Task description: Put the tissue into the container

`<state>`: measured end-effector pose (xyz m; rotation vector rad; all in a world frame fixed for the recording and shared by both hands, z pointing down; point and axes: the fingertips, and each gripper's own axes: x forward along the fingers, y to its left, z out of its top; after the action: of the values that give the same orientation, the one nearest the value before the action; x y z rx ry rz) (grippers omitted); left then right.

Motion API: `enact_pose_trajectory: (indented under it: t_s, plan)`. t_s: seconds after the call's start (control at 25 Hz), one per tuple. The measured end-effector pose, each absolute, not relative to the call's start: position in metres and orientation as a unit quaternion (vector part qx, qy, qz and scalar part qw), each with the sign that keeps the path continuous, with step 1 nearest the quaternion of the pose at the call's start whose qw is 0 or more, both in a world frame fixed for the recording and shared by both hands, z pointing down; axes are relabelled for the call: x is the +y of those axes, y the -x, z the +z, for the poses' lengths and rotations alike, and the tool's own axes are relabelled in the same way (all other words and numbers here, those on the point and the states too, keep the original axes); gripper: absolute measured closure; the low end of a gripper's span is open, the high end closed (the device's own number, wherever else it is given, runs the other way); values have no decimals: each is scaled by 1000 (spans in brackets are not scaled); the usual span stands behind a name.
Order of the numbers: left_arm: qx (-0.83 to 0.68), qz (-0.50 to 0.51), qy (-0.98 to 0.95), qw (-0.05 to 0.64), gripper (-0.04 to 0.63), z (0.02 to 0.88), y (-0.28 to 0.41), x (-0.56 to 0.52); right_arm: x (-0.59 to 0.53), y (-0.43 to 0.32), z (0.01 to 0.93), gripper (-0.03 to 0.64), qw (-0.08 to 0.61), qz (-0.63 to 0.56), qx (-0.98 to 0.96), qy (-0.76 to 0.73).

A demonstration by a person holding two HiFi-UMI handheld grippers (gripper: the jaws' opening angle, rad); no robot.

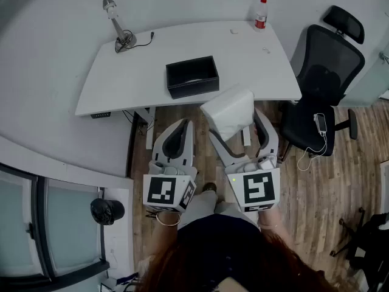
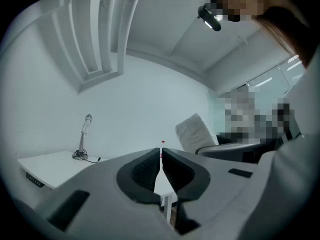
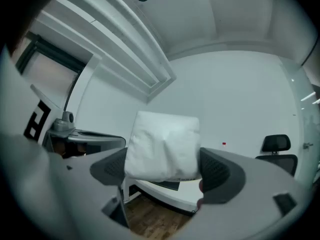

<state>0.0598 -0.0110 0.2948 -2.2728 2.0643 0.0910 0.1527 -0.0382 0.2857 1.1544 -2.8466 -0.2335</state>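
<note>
Tissue pack [image 3: 162, 141] pinched in right gripper [image 3: 163, 164], jaws wide, seemingly short of container [image 1: 193, 87], left gripper [image 2: 161, 155] jaws together.

White table [image 1: 243, 59] carries black container [image 1: 193, 88], lamp [image 1: 123, 38], bottle [image 1: 261, 14]

An office: a white desk [image 1: 255, 72], a black swivel chair [image 1: 325, 72], a desk lamp [image 1: 117, 24].

Soft white tissue pack [image 1: 228, 109], gripped in right tool [image 1: 237, 126] off the surface's [image 1: 121, 84] near edge, open black container [image 1: 193, 87] by that edge
</note>
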Motion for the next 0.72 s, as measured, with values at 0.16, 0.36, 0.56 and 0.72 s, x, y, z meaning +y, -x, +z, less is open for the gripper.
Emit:
enact_pose_trajectory:
  t_s: [0.16, 0.36, 0.56, 0.72]
  plan:
    - [674, 32, 738, 34, 560, 295, -71, 5, -26, -165, 282, 193, 17, -76, -925, -372]
    - [674, 29, 737, 38, 560, 293, -78, 17, -19, -168, 281, 193, 16, -77, -927, -366]
    - [677, 30, 734, 37, 560, 294, -69, 16, -23, -158, 283, 193, 20, -75, -929, -361]
    - [675, 30, 736, 38, 560, 295, -53, 6, -30, -146, 287, 193, 28, -72, -927, -366]
